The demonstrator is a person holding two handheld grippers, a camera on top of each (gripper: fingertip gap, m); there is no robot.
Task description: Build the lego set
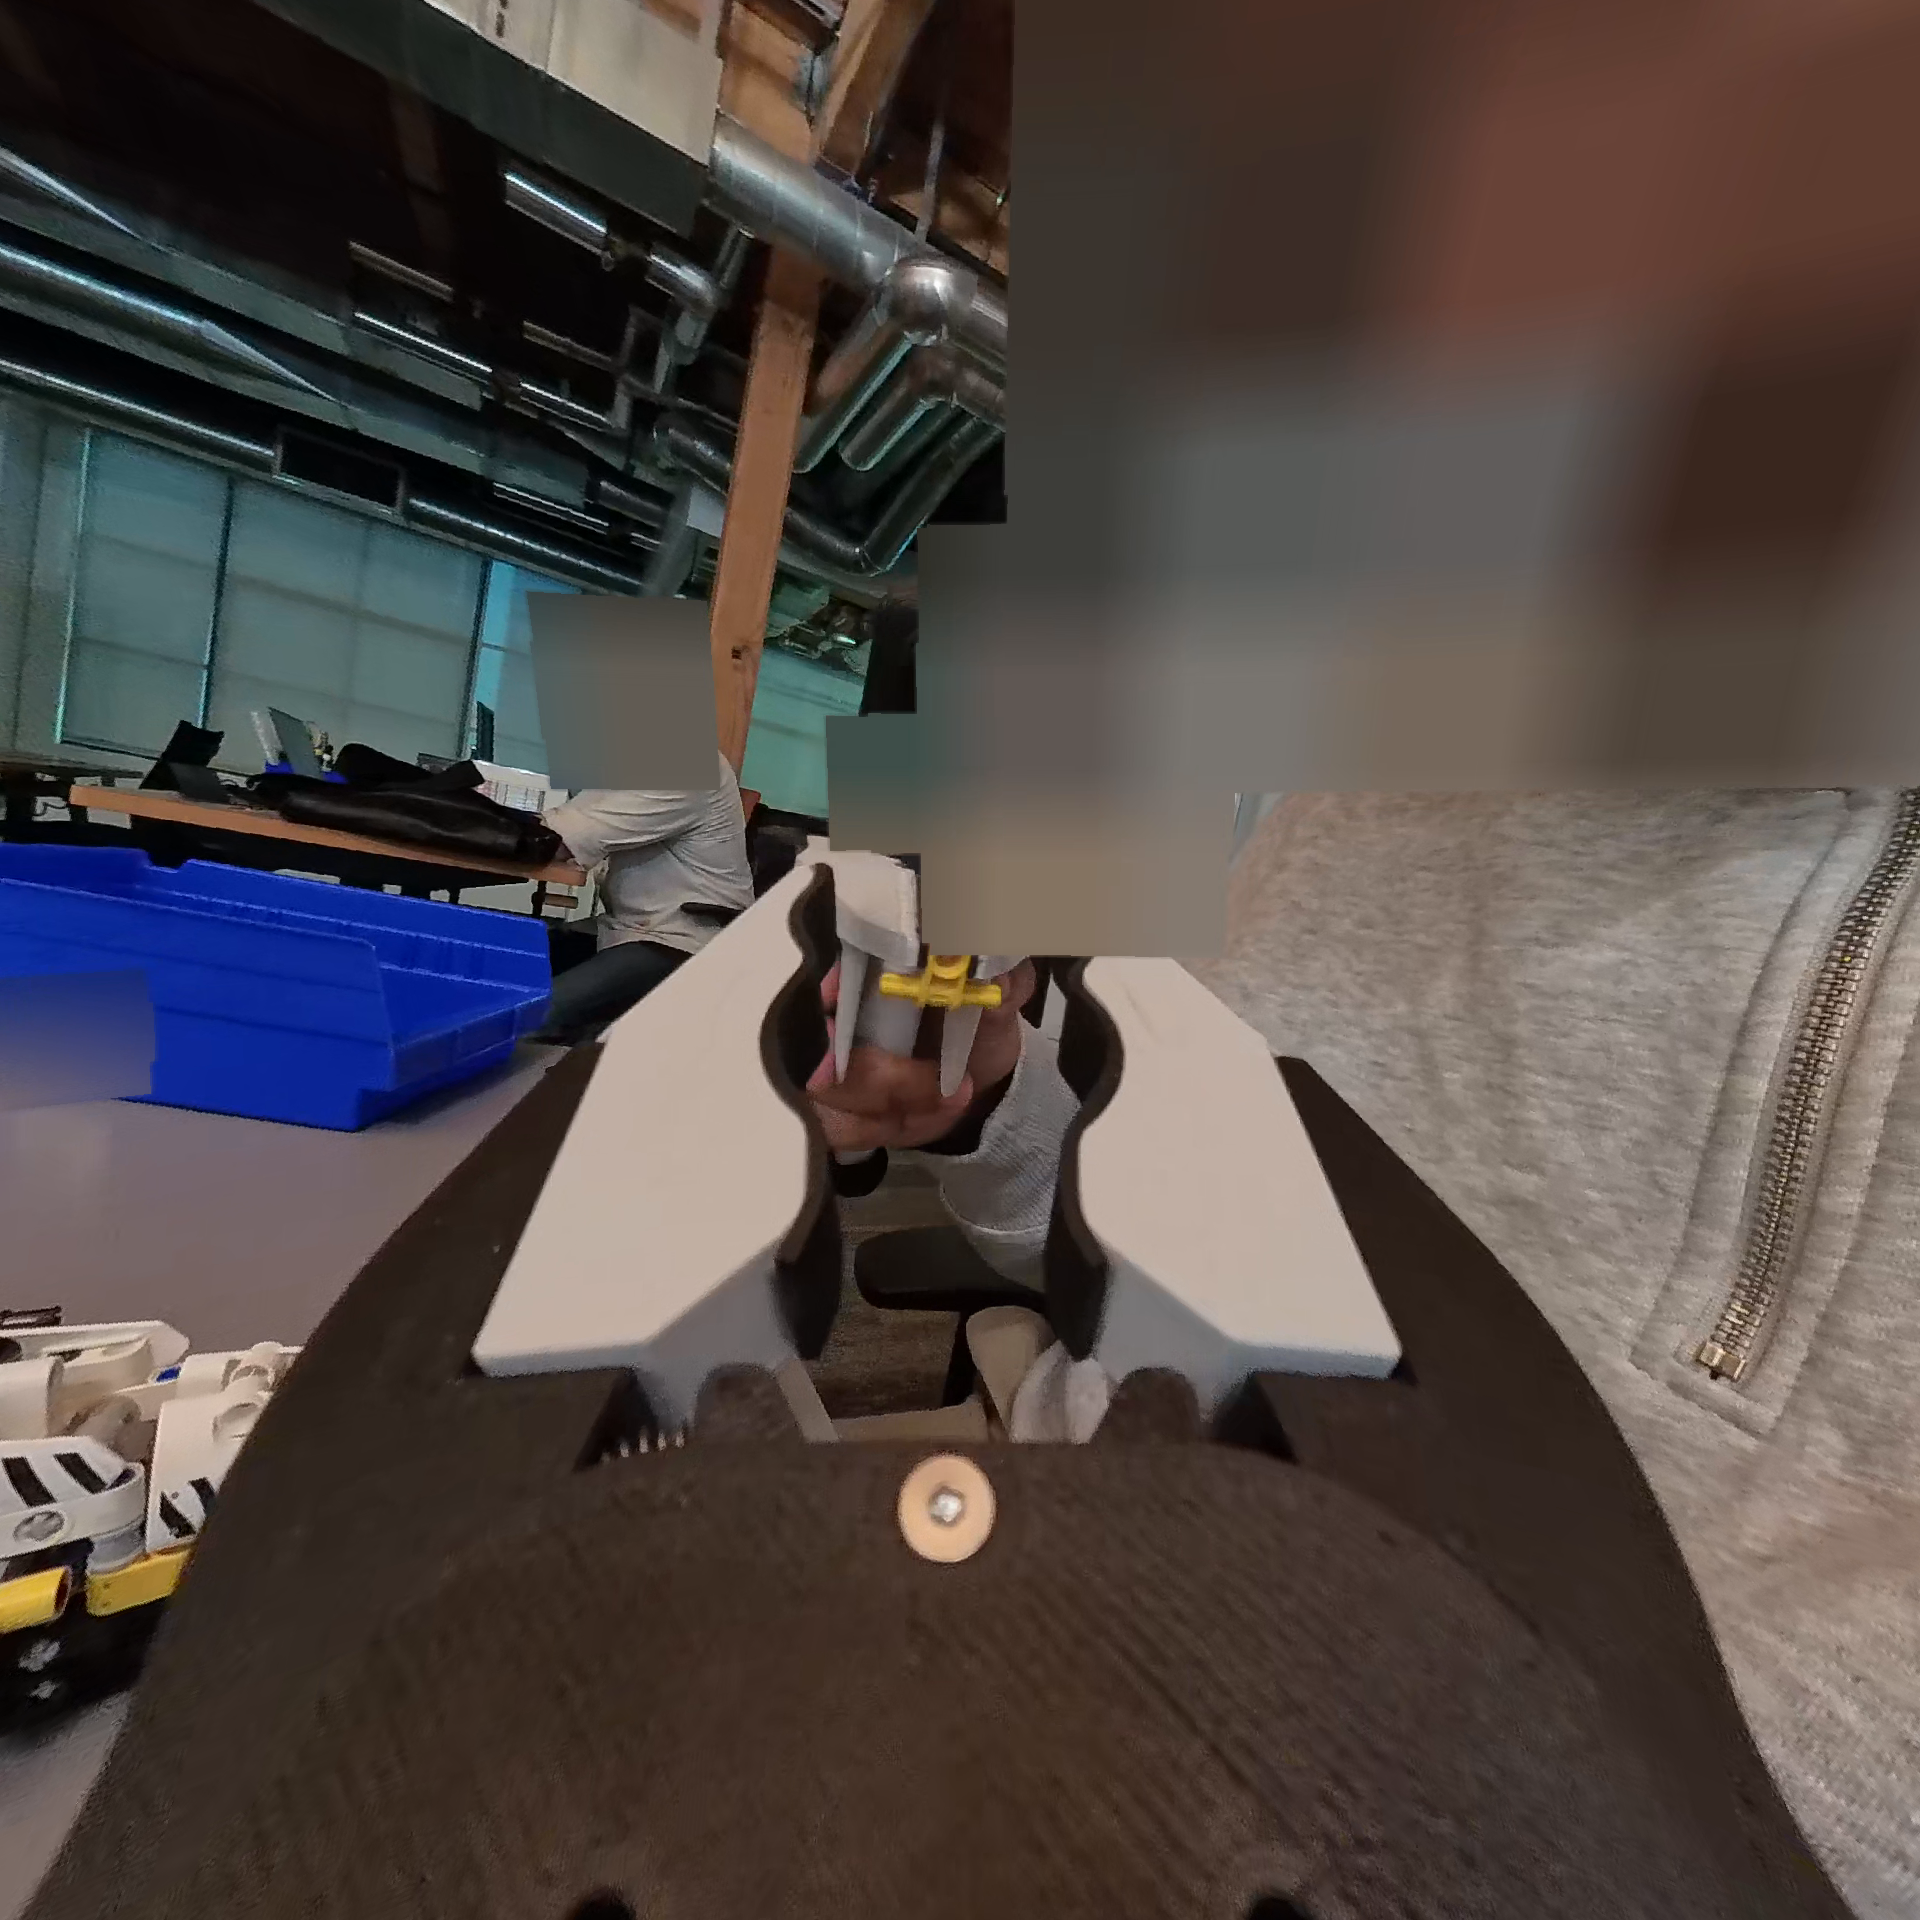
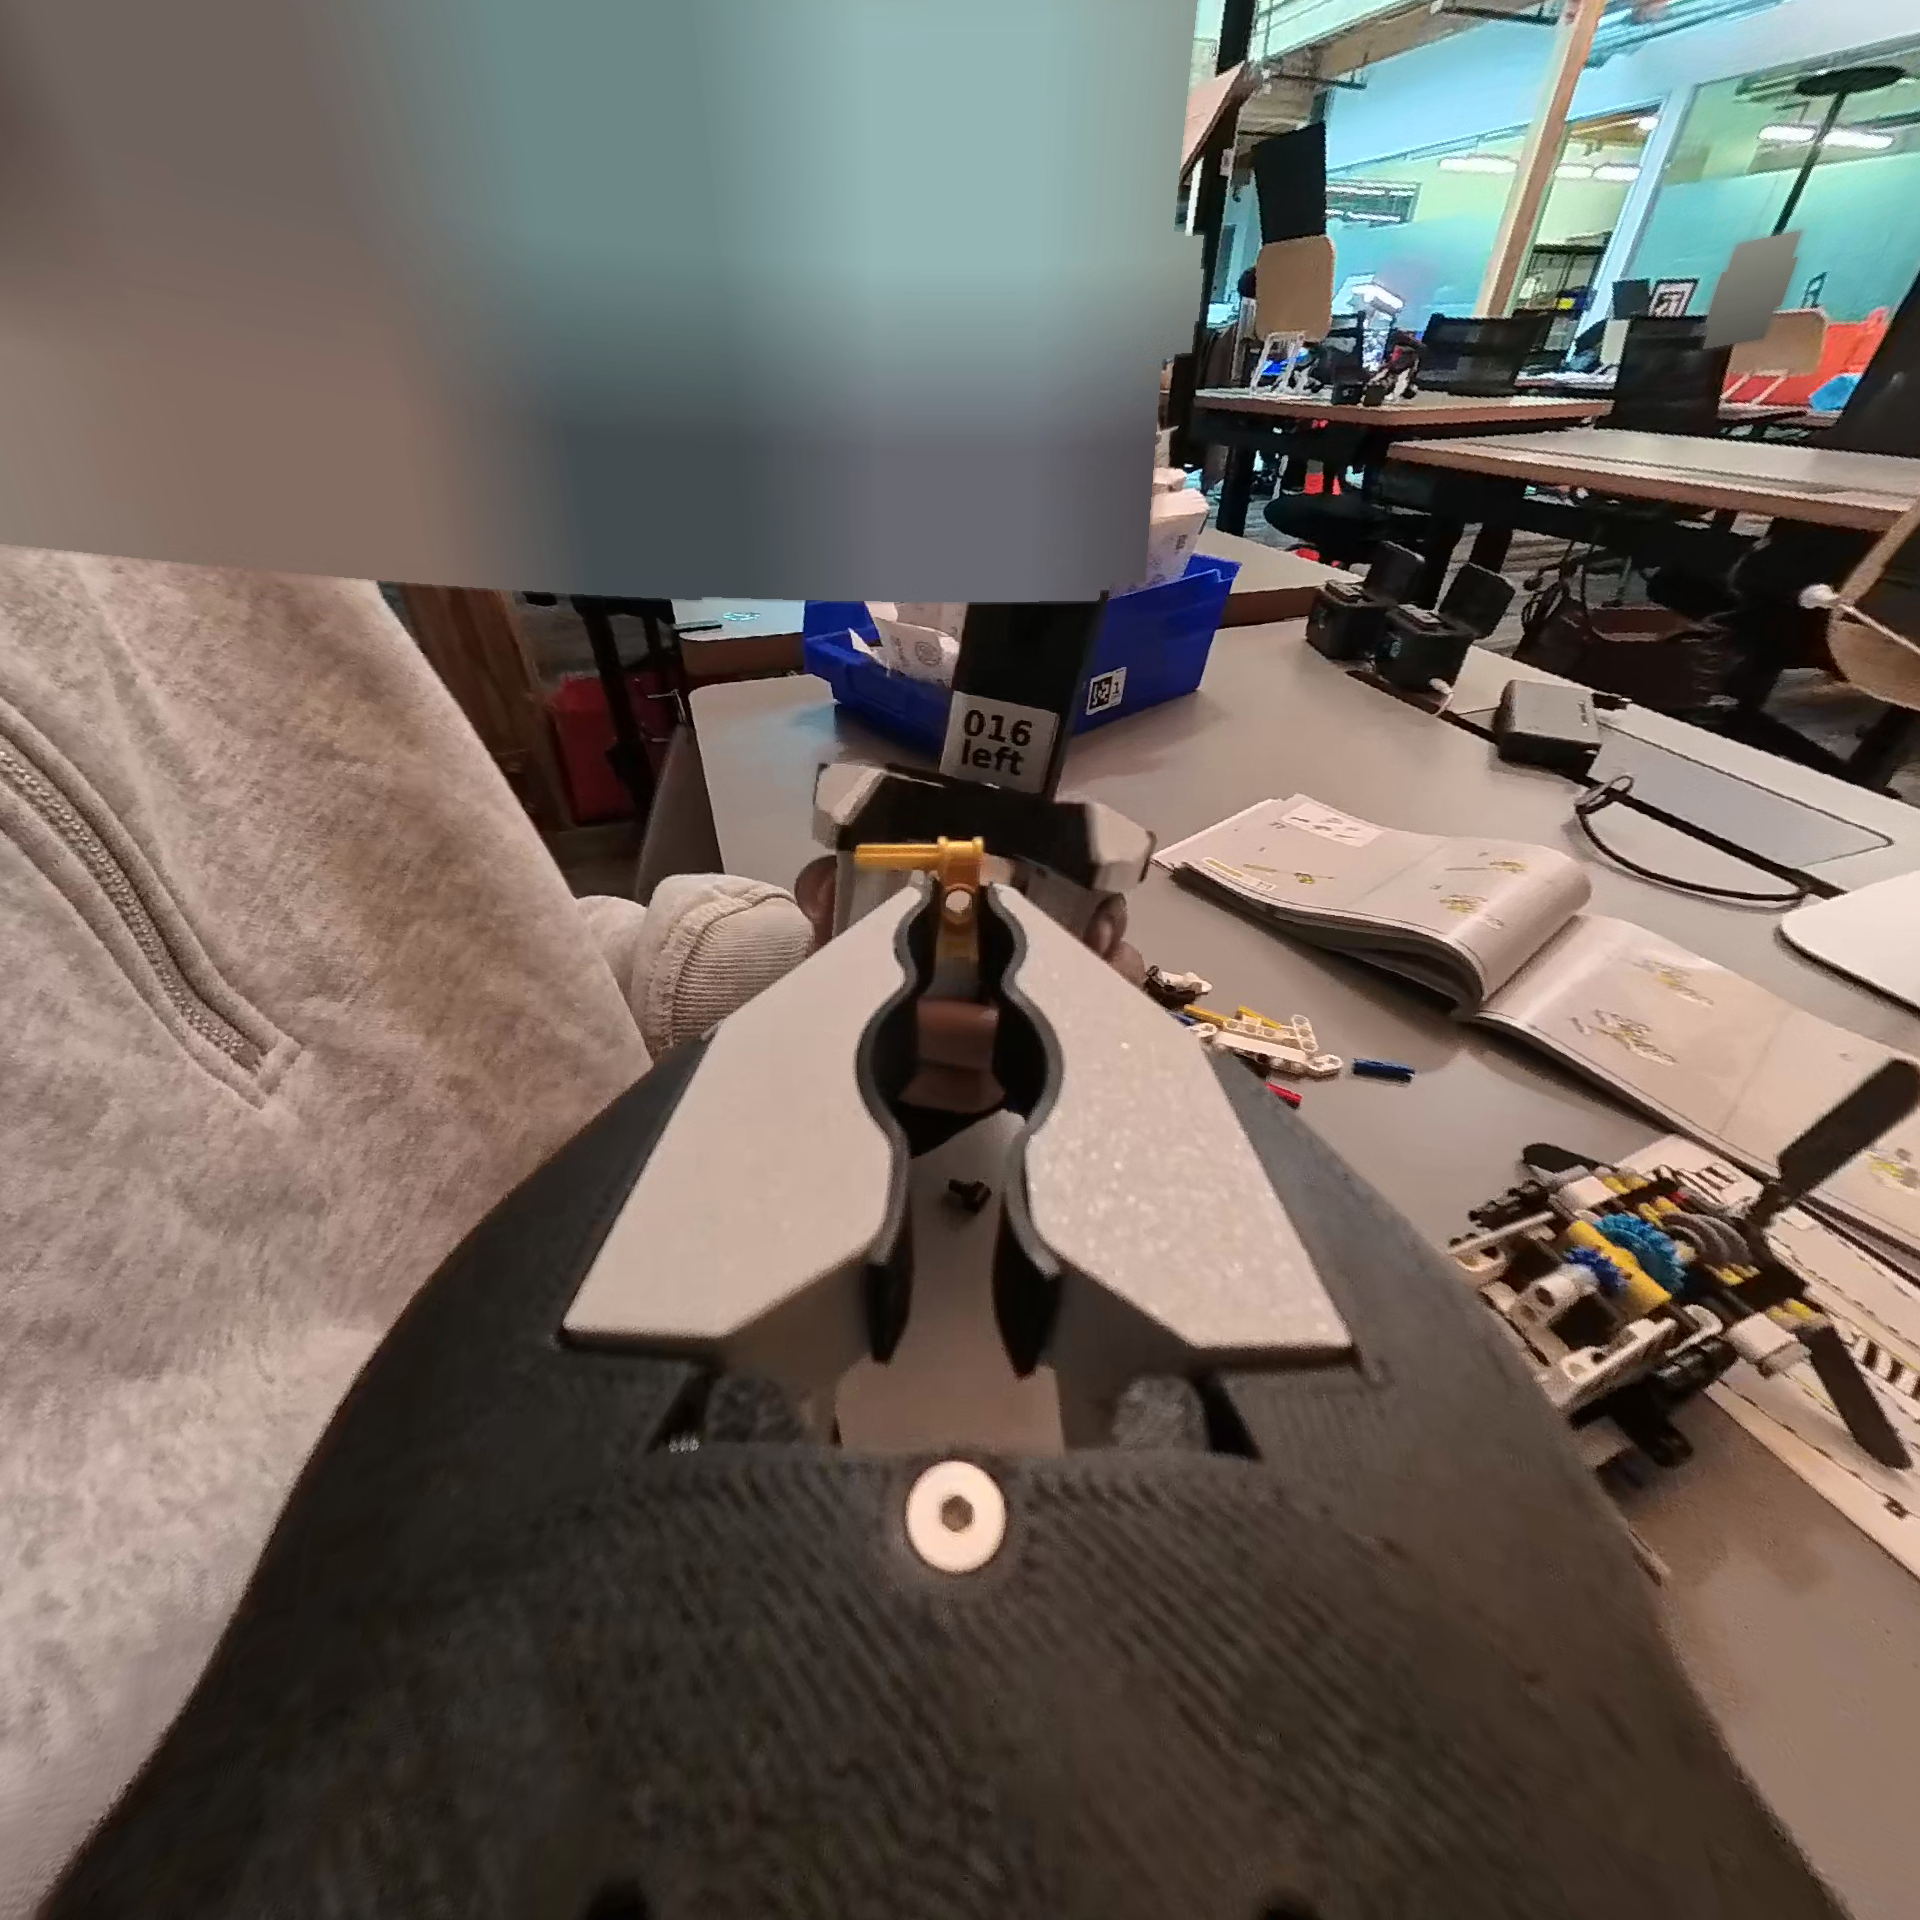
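My right gripper (image 2: 961, 899) is shut on a small yellow lego connector (image 2: 958, 914) with a yellow axle sticking out to the left. Both grippers are held up in the air, tip to tip. My left gripper (image 1: 948, 935) is open, its two fingers standing either side of the yellow piece (image 1: 940, 987) without closing on it. The right gripper also shows in the left wrist view (image 1: 896, 1075), and the left gripper in the right wrist view (image 2: 982, 831). The partly built model (image 2: 1621, 1278) stands on the grey table (image 2: 1351, 790); it also shows in the left wrist view (image 1: 94, 1455).
An open instruction booklet (image 2: 1455, 914) and several loose pieces (image 2: 1268, 1029) lie on the table. A small black pin (image 2: 966, 1195) lies below my right gripper. A blue bin (image 2: 1143, 644) stands at the back, seen also from the left wrist (image 1: 270, 987). A person's grey hoodie (image 1: 1558, 1143) is close by.
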